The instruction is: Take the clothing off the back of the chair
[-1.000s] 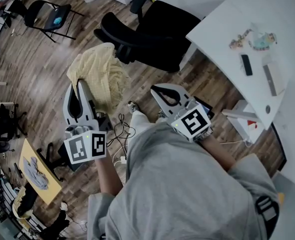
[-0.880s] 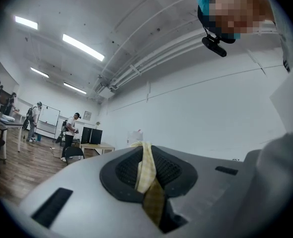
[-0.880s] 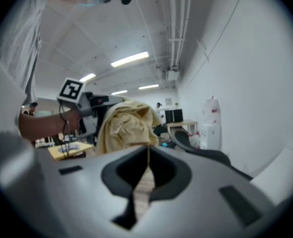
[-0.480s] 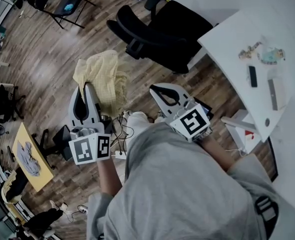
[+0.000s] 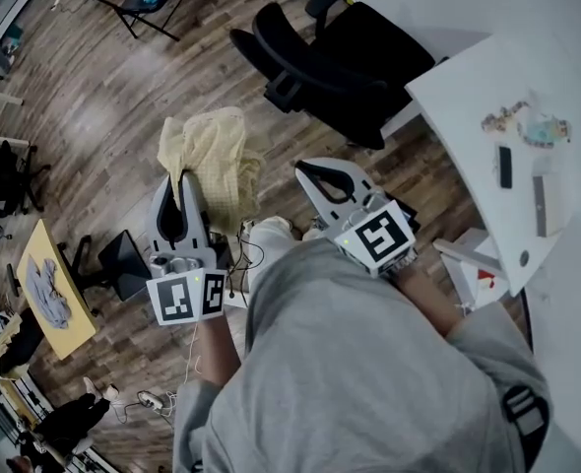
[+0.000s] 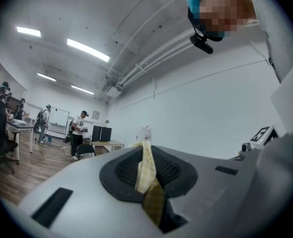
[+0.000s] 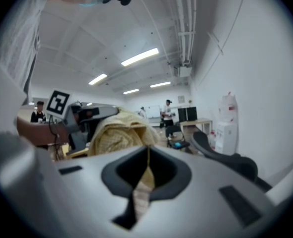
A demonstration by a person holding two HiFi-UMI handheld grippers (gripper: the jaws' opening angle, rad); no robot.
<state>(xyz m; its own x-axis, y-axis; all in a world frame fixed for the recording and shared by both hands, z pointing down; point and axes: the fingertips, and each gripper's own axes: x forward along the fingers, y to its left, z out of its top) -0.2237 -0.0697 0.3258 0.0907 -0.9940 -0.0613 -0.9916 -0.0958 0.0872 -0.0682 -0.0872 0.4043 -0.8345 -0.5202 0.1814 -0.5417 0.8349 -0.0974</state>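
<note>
Up close, left hand-held gripper (image 6: 144, 145) pinches yellow clothing (image 6: 147, 168) (overhead: chair (image 5: 340, 67) apart).

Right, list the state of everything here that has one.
office chair: upright, no clothing on it.
left gripper: jaws shut on the yellow garment.
right gripper: jaws shut on a strip of the same cloth.
yellow garment: bunched, off the chair, hanging from the left gripper.
</note>
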